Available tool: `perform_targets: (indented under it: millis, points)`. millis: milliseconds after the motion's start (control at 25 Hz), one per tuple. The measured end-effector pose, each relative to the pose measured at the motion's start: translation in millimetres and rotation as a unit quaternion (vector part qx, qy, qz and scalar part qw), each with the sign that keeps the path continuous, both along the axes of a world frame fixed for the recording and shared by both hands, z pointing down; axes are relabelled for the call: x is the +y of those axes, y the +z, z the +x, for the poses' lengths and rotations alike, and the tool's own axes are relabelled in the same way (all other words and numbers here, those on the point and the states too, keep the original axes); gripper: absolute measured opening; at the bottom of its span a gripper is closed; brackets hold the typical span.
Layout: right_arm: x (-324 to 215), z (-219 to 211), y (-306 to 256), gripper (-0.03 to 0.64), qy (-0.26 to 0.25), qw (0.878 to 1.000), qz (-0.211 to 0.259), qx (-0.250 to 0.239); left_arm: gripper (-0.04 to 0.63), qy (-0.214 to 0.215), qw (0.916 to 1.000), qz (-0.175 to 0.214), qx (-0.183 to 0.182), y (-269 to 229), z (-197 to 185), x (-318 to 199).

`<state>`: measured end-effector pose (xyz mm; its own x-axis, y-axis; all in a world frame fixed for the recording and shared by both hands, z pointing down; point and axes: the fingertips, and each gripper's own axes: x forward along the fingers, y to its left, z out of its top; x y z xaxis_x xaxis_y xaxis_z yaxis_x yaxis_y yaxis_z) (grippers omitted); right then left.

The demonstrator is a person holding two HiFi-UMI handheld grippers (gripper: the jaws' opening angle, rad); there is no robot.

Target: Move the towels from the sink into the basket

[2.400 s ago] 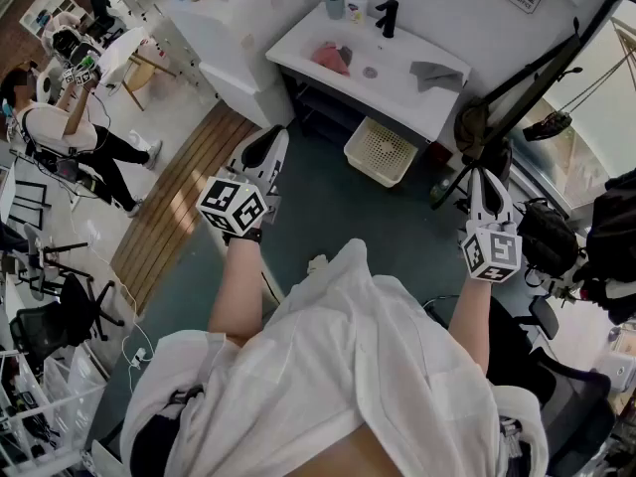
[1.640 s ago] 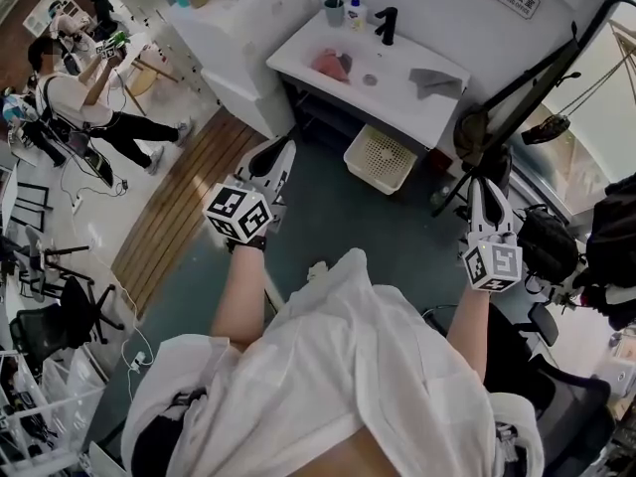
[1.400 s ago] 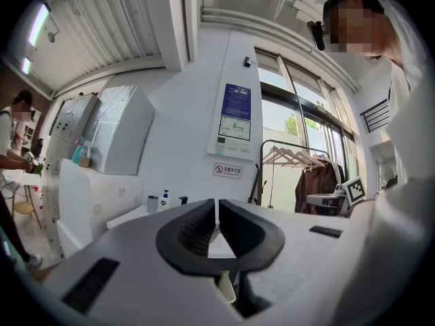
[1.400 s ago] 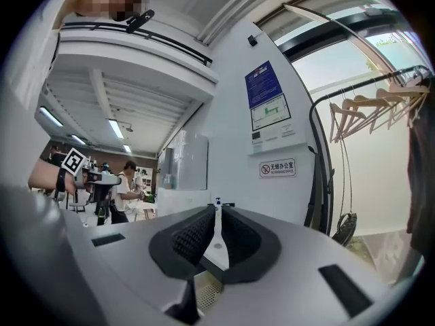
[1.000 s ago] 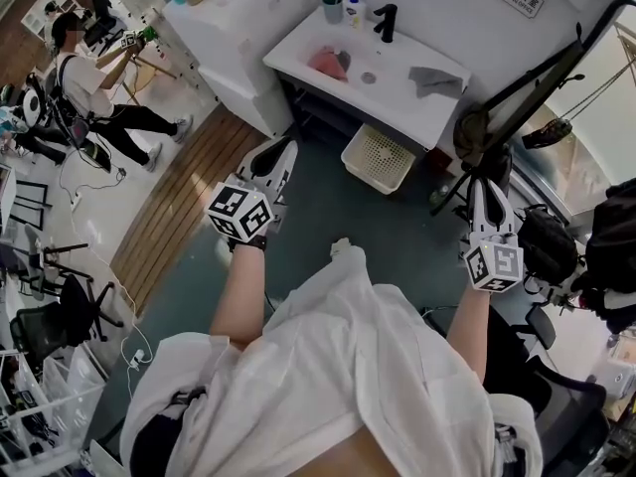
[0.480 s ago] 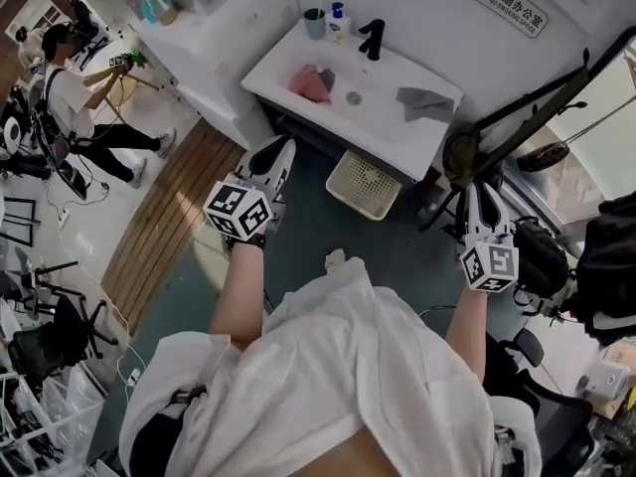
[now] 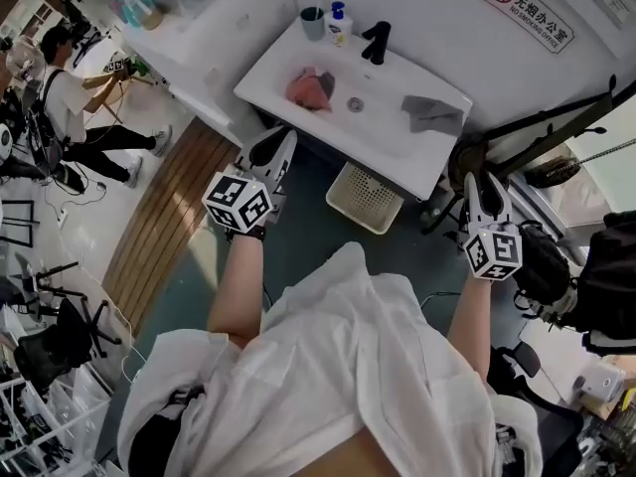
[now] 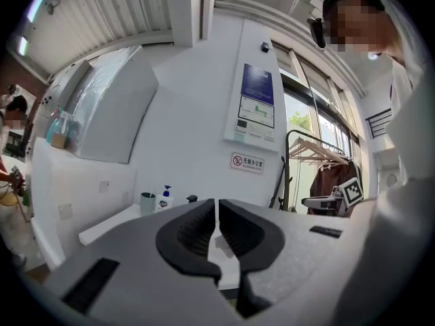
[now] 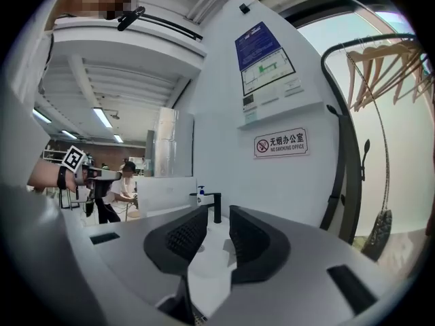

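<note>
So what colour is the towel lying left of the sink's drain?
The towel is pink; the head view shows it best.

Two crumpled cloth towels: one pink towel (image 7: 310,87), one grey towel (image 7: 434,114). One cream perforated plastic basket (image 7: 366,197). One white pump bottle (image 7: 341,24).

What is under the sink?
A cream basket sits below the sink, with its back edge tucked under the sink's front. The basket looks empty. The sink's white top covers whatever lies deeper underneath, so that cannot be seen.
</note>
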<state>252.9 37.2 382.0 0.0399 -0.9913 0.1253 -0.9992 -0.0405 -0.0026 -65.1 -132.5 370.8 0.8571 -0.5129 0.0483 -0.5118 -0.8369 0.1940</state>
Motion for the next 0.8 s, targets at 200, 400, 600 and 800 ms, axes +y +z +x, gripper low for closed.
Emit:
perform_targets:
  millis: [200, 400, 600, 800]
  points:
    - [-32, 10, 22, 0.11, -0.022, 0.999, -0.028, -0.002, 0.025, -0.005, 0.9998, -0.013, -0.013, 14, 10, -15]
    - [-69, 30, 44, 0.13, -0.056, 0.997, -0.057, -0.002, 0.025, -0.03, 0.999, -0.025, -0.021, 24, 23, -29]
    - [-100, 54, 75, 0.146, -0.098, 0.991, -0.088, -0.011, 0.025, -0.068, 0.9967, -0.034, -0.03, 32, 40, -32]
    - [-130, 74, 109, 0.15, -0.146, 0.982, -0.122, -0.013, 0.025, -0.102, 0.9929, -0.048, -0.038, 46, 59, -28]
